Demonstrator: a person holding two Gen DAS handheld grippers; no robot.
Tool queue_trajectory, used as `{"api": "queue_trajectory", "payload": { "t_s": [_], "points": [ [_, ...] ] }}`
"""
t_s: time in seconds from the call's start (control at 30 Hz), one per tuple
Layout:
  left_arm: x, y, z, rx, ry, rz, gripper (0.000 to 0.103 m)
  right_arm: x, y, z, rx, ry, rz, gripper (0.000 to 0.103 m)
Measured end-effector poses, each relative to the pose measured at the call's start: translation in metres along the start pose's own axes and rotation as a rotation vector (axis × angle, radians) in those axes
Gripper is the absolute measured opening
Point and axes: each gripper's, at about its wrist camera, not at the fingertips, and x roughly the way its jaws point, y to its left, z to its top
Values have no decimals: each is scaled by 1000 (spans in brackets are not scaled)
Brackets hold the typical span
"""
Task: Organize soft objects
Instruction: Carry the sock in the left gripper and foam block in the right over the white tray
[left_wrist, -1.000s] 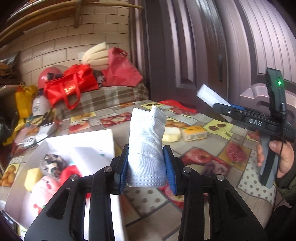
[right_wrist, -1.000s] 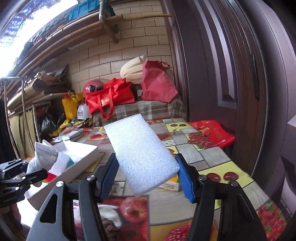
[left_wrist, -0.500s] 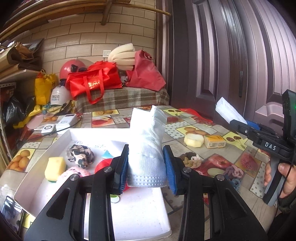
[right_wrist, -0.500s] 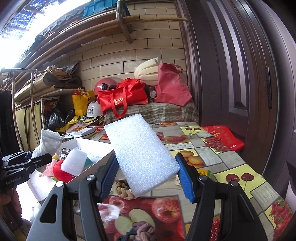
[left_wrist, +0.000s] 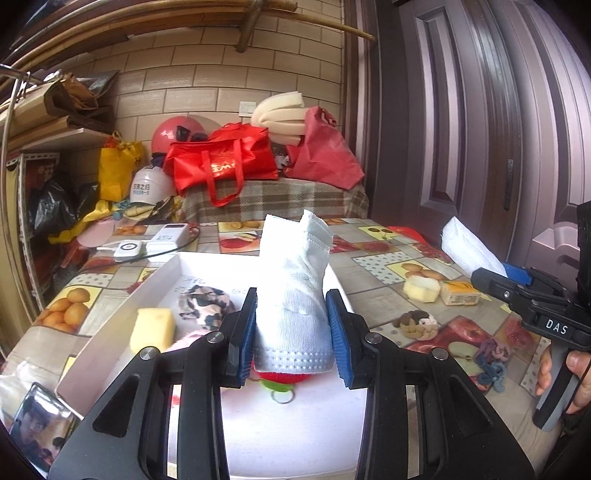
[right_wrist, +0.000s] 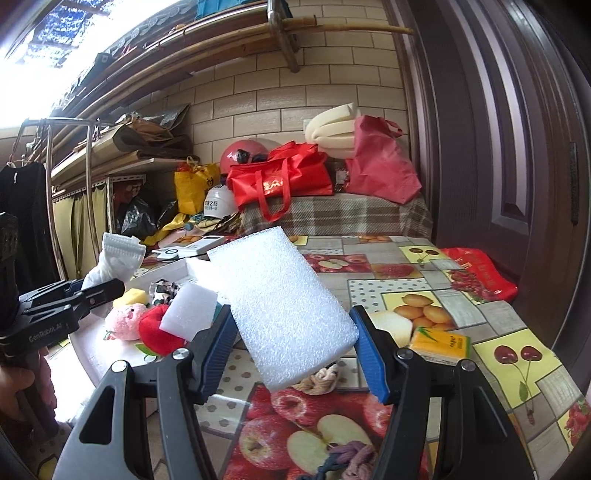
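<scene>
The left tongs (left_wrist: 291, 338) clamp a white knitted sock (left_wrist: 293, 295) by its dotted cuff; its long axis stands nearly upright, the ribbed toe end tipped up and away above a white tray (left_wrist: 122, 325). The right tongs (right_wrist: 295, 354) squeeze a white foam slab (right_wrist: 280, 302), rectangular and grainy, its long axis slanting up and to the left above the fruit-patterned table (right_wrist: 461, 295). In the tray lie a yellow sponge (left_wrist: 152, 329), a red plush (right_wrist: 159, 332), a pink plush (right_wrist: 123, 320) and a mottled scrunchie (left_wrist: 205, 301).

White sock (left_wrist: 295, 295), white foam (right_wrist: 280, 306), fruit-patterned tablecloth (right_wrist: 424, 306).
</scene>
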Motion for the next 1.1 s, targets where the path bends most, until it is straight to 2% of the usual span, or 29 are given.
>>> {"api": "queue_trajectory", "payload": {
  "t_s": [0.2,0.33,0.47,0.83,1.1],
  "points": [
    [-1,23,-1,-42,11,55,35,22,22,-1,-47,77,99,62],
    [-2,31,-2,-60,8,70,35,39,42,-3,-85,140,176,62],
    [-2,34,-3,-68,9,74,35,51,57,-6,-119,194,216,62],
    [2,38,-4,-81,28,84,35,84,82,-10,-155,299,236,62],
    [12,55,-4,-98,58,121,35,108,89,-4,-162,320,226,61]
  ]
}}
